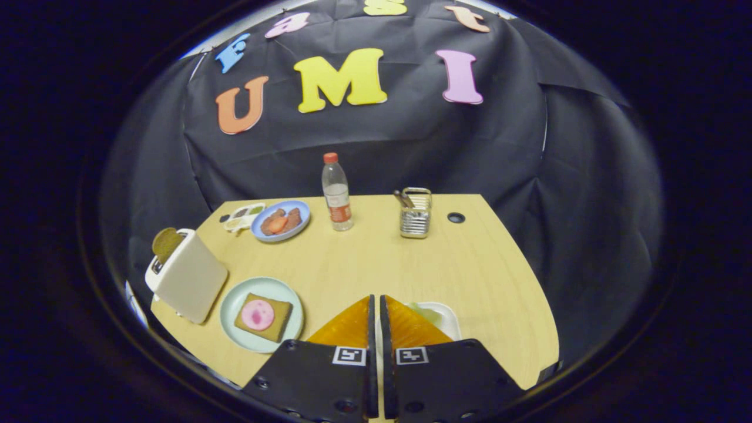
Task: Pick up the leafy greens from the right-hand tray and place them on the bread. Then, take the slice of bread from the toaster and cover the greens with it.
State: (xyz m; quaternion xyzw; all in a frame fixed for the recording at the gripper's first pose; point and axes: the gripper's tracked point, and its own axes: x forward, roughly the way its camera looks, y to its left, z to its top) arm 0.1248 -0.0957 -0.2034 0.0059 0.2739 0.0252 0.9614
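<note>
A slice of bread [262, 318] topped with a round pink slice lies on a pale green plate [235, 305], left of my fingers. Further left, a white toaster [187, 277] holds a brown slice of bread [166, 243] that sticks out of its slot. The leafy greens [427, 314] lie pale green in a white tray [451, 320], mostly hidden behind my right finger. My gripper [376, 298] is shut, its fingers pressed together with nothing visible between them, and it hovers over the tray's left edge.
A blue plate [281, 221] of food and a small white dish [241, 216] sit at the back left of the wooden table [470, 276]. A water bottle [337, 192] and a metal utensil holder [416, 212] stand at the back, near a cable hole [456, 218].
</note>
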